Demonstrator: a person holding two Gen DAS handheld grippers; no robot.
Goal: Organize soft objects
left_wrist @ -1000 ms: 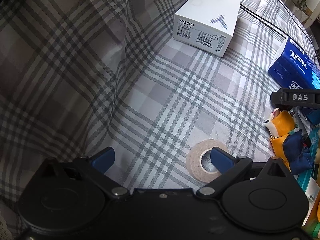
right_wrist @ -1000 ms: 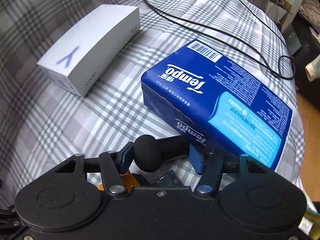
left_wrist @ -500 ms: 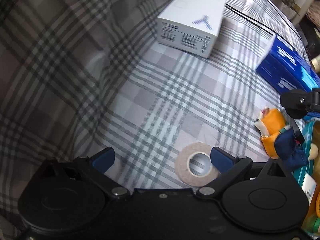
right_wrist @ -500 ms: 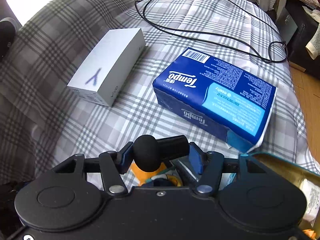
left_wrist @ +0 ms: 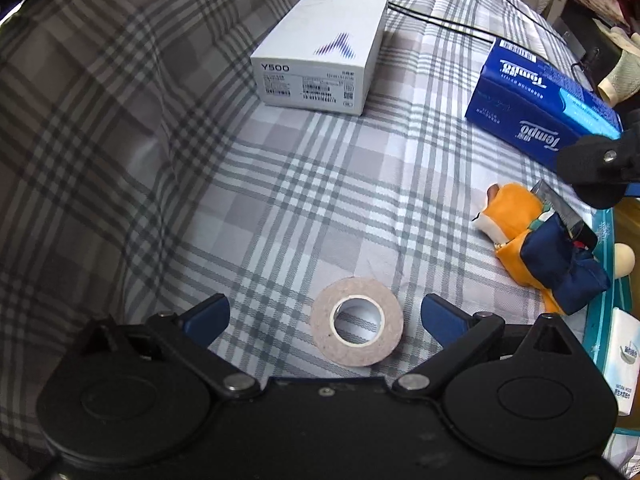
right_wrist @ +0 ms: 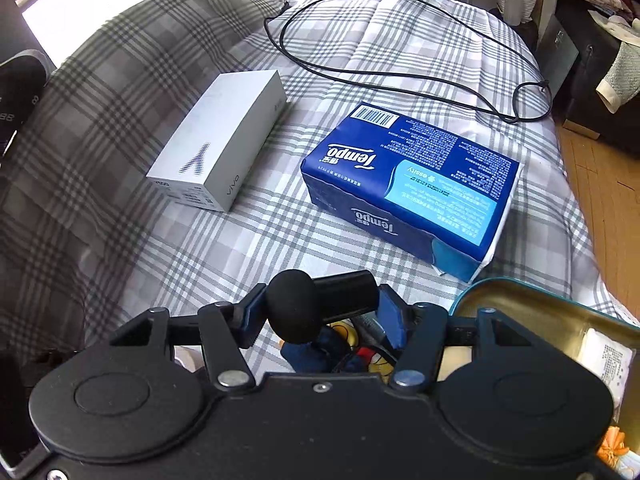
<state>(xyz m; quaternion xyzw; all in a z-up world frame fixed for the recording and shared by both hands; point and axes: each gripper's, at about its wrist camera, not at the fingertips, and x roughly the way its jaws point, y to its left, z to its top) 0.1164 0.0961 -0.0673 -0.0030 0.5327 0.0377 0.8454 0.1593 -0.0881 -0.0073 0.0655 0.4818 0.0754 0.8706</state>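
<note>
Plaid bedcover (left_wrist: pixel 320 208) carries everything I can see, so this is a bed, not a desk. My right gripper (right_wrist: pixel 320 310) is closed on a black tool (right_wrist: pixel 316 300), a ball-headed thing with a short cylinder body, pinched across between the blue pads and held above the cover. My left gripper (left_wrist: pixel 324 316) stands wide open and empty, with a tape roll (left_wrist: pixel 356 322) lying flat on the cover between its fingers, touching neither.

The soft thing I take to be the target is the plush toy (left_wrist: pixel 532 240), orange and navy, lying at the bed's right side just beside a teal tin (right_wrist: pixel 560 300), whose lid is off. The tin already holds a small white packet (right_wrist: pixel 608 356). A tissue pack (right_wrist: pixel 408 188) and a white box (right_wrist: pixel 220 140) sit further back, well apart from the toy.

My judgement: the black tool is being carried off, likely to clear it from the toy. To do this well I'd keep the grip steady, since the round head could roll between the pads, and travel high enough to miss the tin's rim and the toy below. I'd put it down well clear of the soft things.
</note>
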